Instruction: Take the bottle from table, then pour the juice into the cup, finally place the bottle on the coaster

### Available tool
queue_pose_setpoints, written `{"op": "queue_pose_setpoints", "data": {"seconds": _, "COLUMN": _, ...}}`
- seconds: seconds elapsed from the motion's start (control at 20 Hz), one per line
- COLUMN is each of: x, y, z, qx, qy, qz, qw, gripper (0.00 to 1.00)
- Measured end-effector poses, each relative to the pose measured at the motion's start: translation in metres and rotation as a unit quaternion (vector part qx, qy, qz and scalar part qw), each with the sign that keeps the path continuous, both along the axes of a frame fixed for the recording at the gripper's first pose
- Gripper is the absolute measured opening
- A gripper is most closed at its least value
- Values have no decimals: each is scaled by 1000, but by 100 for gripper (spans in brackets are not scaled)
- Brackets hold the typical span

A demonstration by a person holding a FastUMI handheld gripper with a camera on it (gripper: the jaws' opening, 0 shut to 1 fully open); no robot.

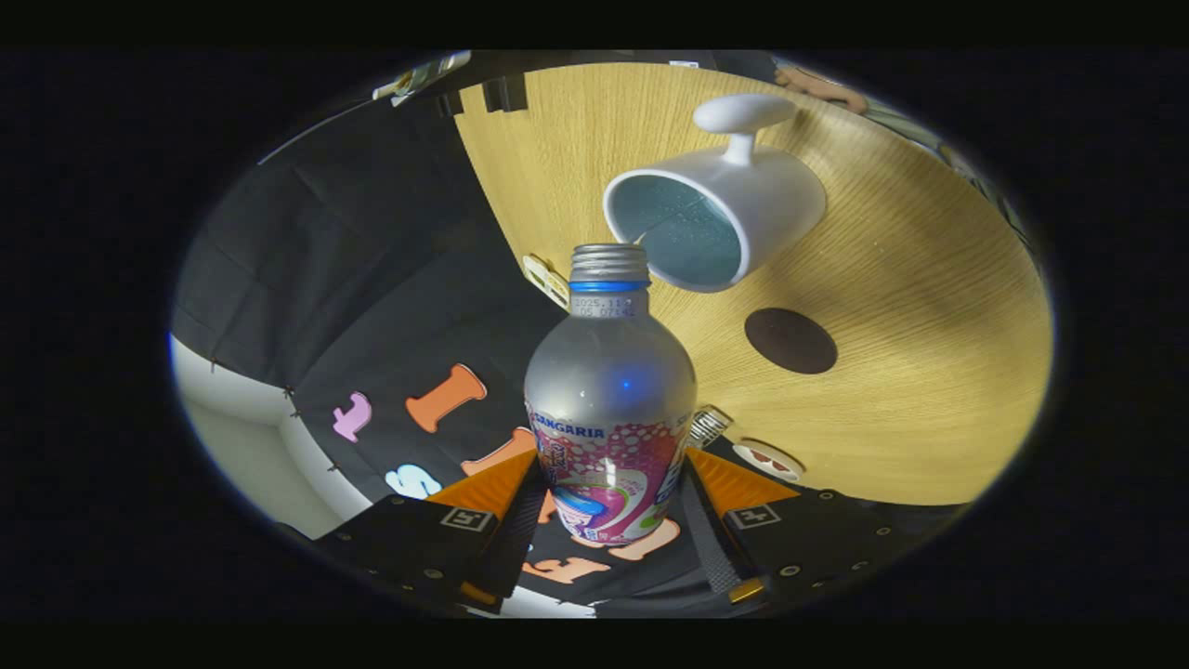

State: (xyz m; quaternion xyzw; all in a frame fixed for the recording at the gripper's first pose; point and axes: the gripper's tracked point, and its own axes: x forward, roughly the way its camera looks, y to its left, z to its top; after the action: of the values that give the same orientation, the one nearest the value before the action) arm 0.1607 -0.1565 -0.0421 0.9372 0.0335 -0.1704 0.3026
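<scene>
The tool (pixel 608 497) is clamping the bottle (pixel 609 409), tilting its mouth toward the cup (pixel 715 218) at upper centre; slow, steady tipping should avoid spills.

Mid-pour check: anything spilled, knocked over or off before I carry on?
One oddity: the bottle, gripped between both fingers, still wears its cap while tilted at the cup's mouth, so nothing can pour. No spill on the table; the coaster lies bare beside the cup.

I'm working in a staged recording booth, not a real home. A black cloth wall (pixel 372 242) backs a light wood-grain table (pixel 910 372), with small marker tags (pixel 548 279) fixed along its edge.
</scene>
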Motion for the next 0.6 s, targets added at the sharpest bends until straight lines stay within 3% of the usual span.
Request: {"op": "queue_pose_setpoints", "data": {"seconds": 0.6, "x": 6, "y": -4, "z": 8, "qx": 29, "qy": -21, "qz": -21, "qw": 999, "gripper": 76}}
